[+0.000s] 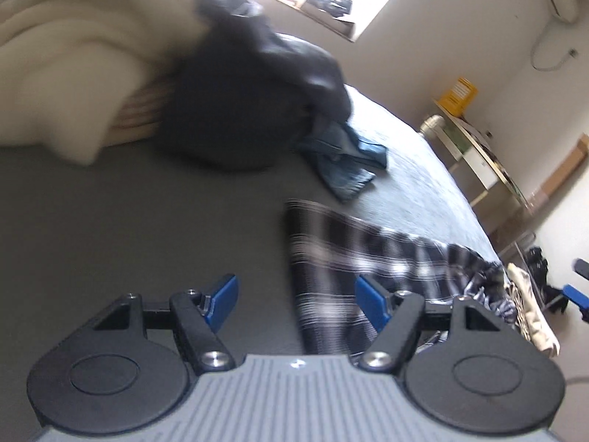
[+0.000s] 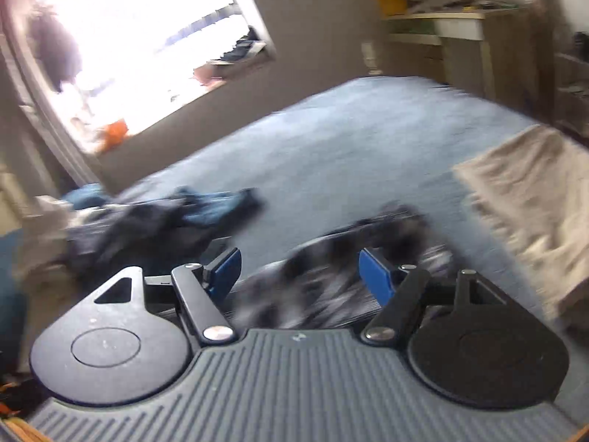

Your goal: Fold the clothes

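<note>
both views are fisheye shots taken from just behind a gripper, looking forward along its two fingers and down at a slant onto a bed point(image 1: 129, 221). the left wrist view sits low and close over the grey cover, tilted, facing the clothes heap in the upper centre, a desk point(image 1: 475, 147) at the right edge. the right wrist view is blurred, set slightly higher, facing across the bed toward a bright window point(image 2: 147, 37) at upper left. both share the bed, the plaid garment point(image 1: 349, 265) just past the fingertips, the blue jeans point(image 2: 217, 202) and the desk.
</note>
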### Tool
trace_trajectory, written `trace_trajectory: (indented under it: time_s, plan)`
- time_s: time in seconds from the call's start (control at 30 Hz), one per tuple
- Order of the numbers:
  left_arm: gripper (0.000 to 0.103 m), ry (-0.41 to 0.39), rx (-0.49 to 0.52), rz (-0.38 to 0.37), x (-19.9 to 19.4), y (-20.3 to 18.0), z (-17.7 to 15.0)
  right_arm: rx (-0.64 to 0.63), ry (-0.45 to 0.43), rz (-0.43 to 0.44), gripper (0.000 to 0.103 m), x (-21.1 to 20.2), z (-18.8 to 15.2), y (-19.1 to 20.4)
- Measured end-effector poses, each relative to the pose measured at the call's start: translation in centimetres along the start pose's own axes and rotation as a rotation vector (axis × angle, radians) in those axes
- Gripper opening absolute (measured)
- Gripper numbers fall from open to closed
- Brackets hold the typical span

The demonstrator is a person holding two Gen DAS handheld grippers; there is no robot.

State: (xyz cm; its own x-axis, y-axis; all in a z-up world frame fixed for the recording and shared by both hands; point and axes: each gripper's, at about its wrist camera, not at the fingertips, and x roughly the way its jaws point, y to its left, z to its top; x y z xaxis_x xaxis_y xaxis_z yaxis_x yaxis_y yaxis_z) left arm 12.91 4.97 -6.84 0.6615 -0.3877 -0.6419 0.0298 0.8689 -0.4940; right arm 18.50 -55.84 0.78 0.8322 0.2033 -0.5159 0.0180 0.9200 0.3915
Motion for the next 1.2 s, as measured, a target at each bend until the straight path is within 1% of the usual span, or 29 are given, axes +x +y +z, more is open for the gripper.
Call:
trace_trajectory:
  time_s: [0.1,0.13,0.2,0.27,0.37,0.4,0.5,0.53,0.57,0.67,0.77,0.8,0.87,0.97,1.07,1.2]
  plan:
    - [0.071,0.001,-0.009,0.010,-1.3,1.2,-0.2,-0.053,0.034,0.136,0.071,-0.7,-2.3,5.1]
    - [0.071,0.006,-0.011,0.013,-1.6,1.7,-0.4,-0.097,0.058,0.166,0.071,-0.6,-3.3,6.9]
    - [0.071,0.023,-0.022,0.012,-1.8,2.5,-0.7,-0.218,0.123,0.219,0.071,0.0,-5.9,10.6]
    - [0.070,0.040,-0.035,0.008,-1.8,3.3,-1.0,-0.388,0.189,0.249,0.071,0.7,-9.1,14.2]
    - [0.069,0.066,-0.054,0.003,-1.8,4.4,-1.4,-0.679,0.287,0.269,0.071,1.8,-14.8,19.3]
    - [0.068,0.075,-0.060,0.001,-1.8,4.7,-1.6,-0.785,0.306,0.271,0.071,1.8,-16.8,20.7]
    - [0.068,0.100,-0.080,-0.004,-1.8,5.8,-2.1,-1.098,0.322,0.220,0.071,2.2,-22.3,23.5]
    - [0.067,0.109,-0.086,-0.006,-1.8,6.2,-2.2,-1.181,0.314,0.197,0.071,2.5,-23.7,24.0]
    - [0.067,0.117,-0.092,-0.009,-1.8,6.5,-2.4,-1.237,0.302,0.183,0.071,2.6,-24.7,24.3]
    - [0.066,0.130,-0.094,-0.033,-1.1,6.7,-2.5,-1.340,0.303,0.167,0.070,3.5,-26.8,24.9]
    - [0.066,0.134,-0.074,-0.062,-0.3,6.2,-2.5,-1.405,0.291,0.141,0.069,4.2,-28.0,24.9]
    - [0.066,0.137,-0.067,-0.073,0.1,5.8,-2.4,-1.408,0.279,0.140,0.069,4.3,-28.1,24.9]
    - [0.066,0.141,-0.051,-0.102,1.1,5.0,-2.0,-1.410,0.255,0.127,0.063,4.3,-28.0,25.0]
    - [0.066,0.160,-0.035,-0.139,3.2,3.7,-1.3,-1.422,0.223,0.085,0.057,4.5,-28.0,24.9]
    - [0.069,0.174,-0.020,-0.158,5.9,2.3,-0.1,-1.423,0.214,0.075,0.053,4.6,-28.5,24.1]
    - [0.069,0.173,-0.019,-0.167,9.2,0.9,1.4,-1.452,0.194,0.063,0.047,4.5,-29.0,23.5]
